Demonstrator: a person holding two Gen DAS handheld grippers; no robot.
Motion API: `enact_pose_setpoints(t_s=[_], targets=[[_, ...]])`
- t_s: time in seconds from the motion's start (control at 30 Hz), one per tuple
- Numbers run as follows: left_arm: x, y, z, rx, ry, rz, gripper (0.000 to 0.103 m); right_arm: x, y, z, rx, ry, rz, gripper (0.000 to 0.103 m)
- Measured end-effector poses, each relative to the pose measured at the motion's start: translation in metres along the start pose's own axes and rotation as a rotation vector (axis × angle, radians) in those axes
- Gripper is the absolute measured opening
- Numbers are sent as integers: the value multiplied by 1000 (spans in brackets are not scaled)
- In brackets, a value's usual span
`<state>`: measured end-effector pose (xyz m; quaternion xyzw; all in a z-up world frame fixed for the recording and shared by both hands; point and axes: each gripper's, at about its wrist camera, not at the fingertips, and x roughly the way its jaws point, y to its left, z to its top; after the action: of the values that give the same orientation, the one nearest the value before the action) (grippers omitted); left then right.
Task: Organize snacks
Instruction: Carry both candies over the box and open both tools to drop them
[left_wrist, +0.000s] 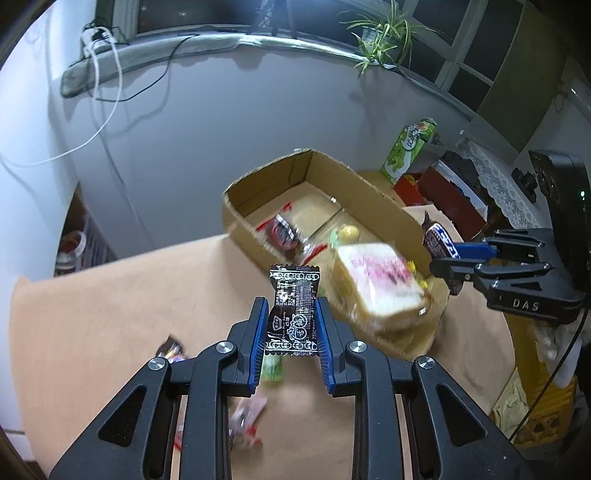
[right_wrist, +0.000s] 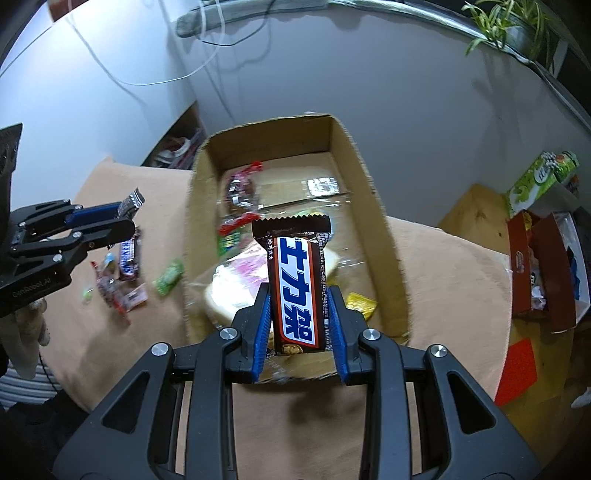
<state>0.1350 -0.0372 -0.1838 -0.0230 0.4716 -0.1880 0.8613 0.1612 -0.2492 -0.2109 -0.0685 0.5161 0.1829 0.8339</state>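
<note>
My left gripper (left_wrist: 291, 314) is shut on a small black candy packet (left_wrist: 293, 314) with white print, held above the tan table short of the cardboard box (left_wrist: 240, 218). My right gripper (right_wrist: 300, 295) is shut on a brown chocolate bar (right_wrist: 297, 280) with a blue and white label, held over the near end of the box (right_wrist: 391, 236). In the box lie a wrapped sandwich (left_wrist: 384, 284), a dark packet with red ends (left_wrist: 284, 232) and a yellow sweet (left_wrist: 349, 232). The right gripper also shows in the left wrist view (left_wrist: 447, 262), and the left gripper in the right wrist view (right_wrist: 122, 218).
Loose snacks lie on the table left of the box: a chocolate bar (right_wrist: 129, 258), a green sweet (right_wrist: 169, 276) and small wrappers (right_wrist: 118, 295). A green carton (left_wrist: 408, 147) and a red box (right_wrist: 543, 266) stand to the right. The wall is close behind.
</note>
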Motion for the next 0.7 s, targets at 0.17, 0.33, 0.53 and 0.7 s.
enact_pose_setpoints(t_s=[0.17,0.33,0.53,0.7], targets=[[16,-9,18,19,6,-8,24,9,-14,7,21,14,-21,30],[30,-19,30,31,20,-16,24,18,-24,11,37,31,-30,30],[43,-29,36,47,47,-17,24,30,-27,11,50,51,-33,30],[48,-35,39,59,66,-25,24,31,-28,11,52,52,-30,30]])
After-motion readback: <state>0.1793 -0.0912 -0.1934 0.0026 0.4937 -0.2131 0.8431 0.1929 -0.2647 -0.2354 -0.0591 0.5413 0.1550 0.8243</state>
